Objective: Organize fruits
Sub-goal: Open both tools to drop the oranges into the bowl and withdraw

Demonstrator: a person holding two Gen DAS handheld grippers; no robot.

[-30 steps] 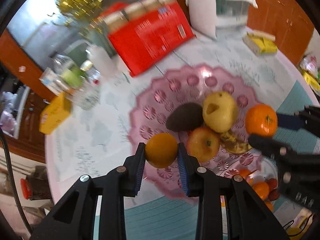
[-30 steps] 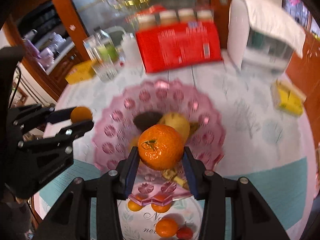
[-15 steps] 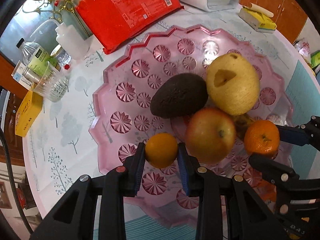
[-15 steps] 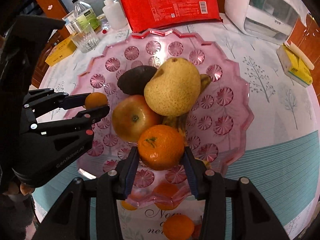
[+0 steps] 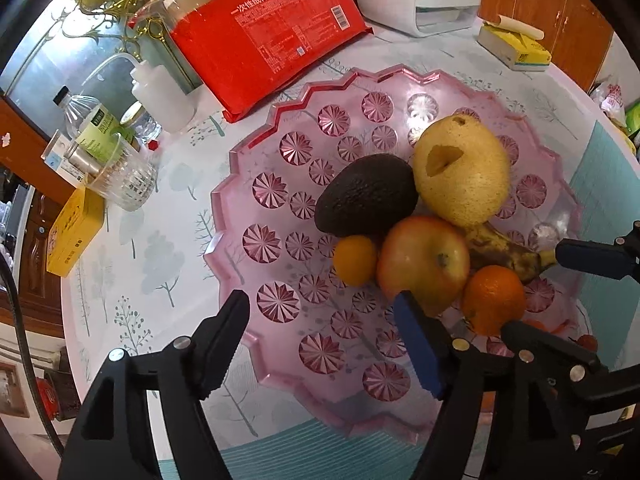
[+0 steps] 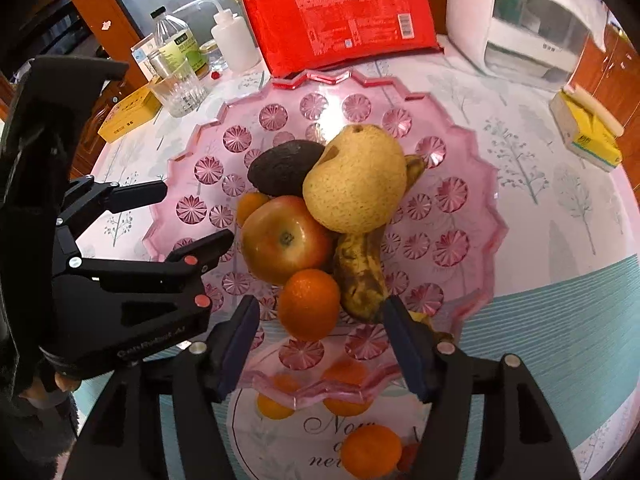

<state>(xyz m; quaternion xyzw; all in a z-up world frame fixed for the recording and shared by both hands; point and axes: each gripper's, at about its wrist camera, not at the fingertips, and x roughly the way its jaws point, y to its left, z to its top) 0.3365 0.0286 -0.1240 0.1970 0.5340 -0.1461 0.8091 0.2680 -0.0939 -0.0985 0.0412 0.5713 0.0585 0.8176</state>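
1. Fruit goes in the pink tray (image 5: 236, 208), and both claws are letting go of theirs right now. Do it slowly so nothing rolls.
2. On the left, the left gripper (image 5: 324, 332) is opening, and nothing sits between its jaws. The small orange (image 5: 354, 260) lies on the tray, touching the avocado (image 5: 366, 194) and the apple (image 5: 422, 260). Lift this claw straight up. One blue pad is very near the apple, so do not swing sideways.
3. In the middle, the pear (image 6: 354, 178) leans on the apple and the avocado. The pile looks wobbly to me. A bump could make it tumble.
4. On the right, the right gripper (image 6: 320, 344) is opening too. The big orange (image 6: 309, 304) sits between its jaws, but the pads do not squeeze it. It rests on the tray against the apple and the banana (image 6: 360, 268).
5. Wait until the jaws are wide, then pull up gently.
6. More little fruit sits on the white plate (image 6: 276, 440) under the tray's edge. I think those come next.
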